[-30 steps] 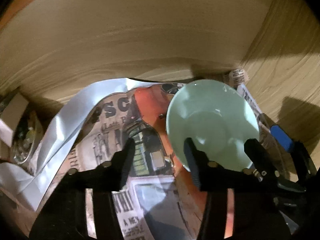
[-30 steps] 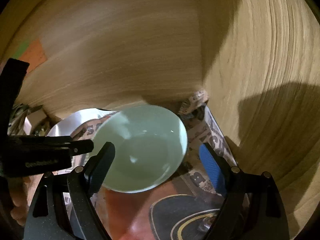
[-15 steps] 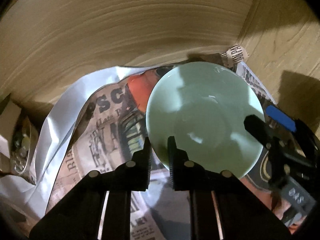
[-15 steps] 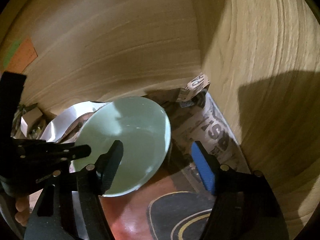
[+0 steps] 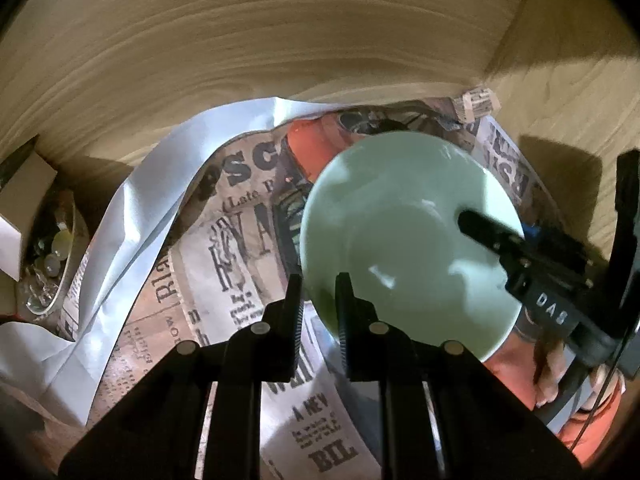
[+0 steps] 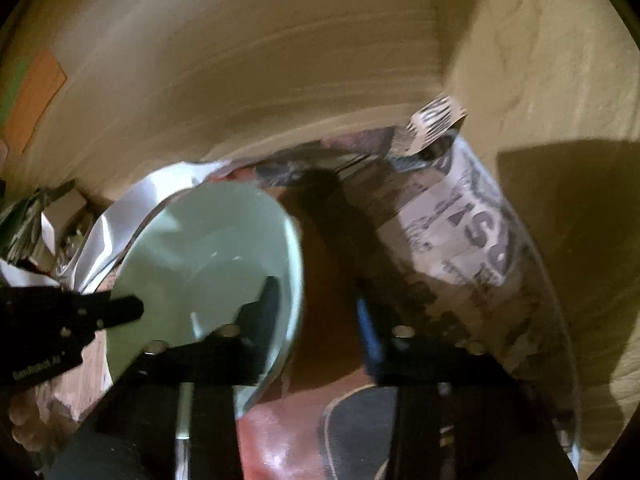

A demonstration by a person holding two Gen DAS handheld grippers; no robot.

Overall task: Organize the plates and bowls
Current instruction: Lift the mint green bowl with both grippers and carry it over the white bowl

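A pale green bowl (image 5: 400, 240) sits tilted over the newspaper liner (image 5: 240, 248) inside a wooden cabinet. My left gripper (image 5: 318, 280) is shut on the bowl's near rim, one finger inside and one outside. In the right wrist view the bowl (image 6: 192, 264) is at the left, with the left gripper's finger (image 6: 120, 306) at its edge. My right gripper (image 6: 316, 296) straddles the opposite rim and its jaws are closing. The black finger (image 6: 268, 292) is inside the bowl. The blue pad (image 6: 366, 320) stands a little off the outer wall.
Wooden walls (image 5: 280, 60) close in at the back and right. A crumpled white sheet (image 5: 152, 200) lies at the left, beside a glass dish of small round things (image 5: 52, 256) and a cardboard box (image 5: 24, 196). A clear glass edge (image 6: 560, 320) curves over the liner at the right.
My left jaws shut onto the bowl's rim. My right gripper came down, its jaws narrowing around the other rim. The bowl now sits tilted and nearer to both cameras.
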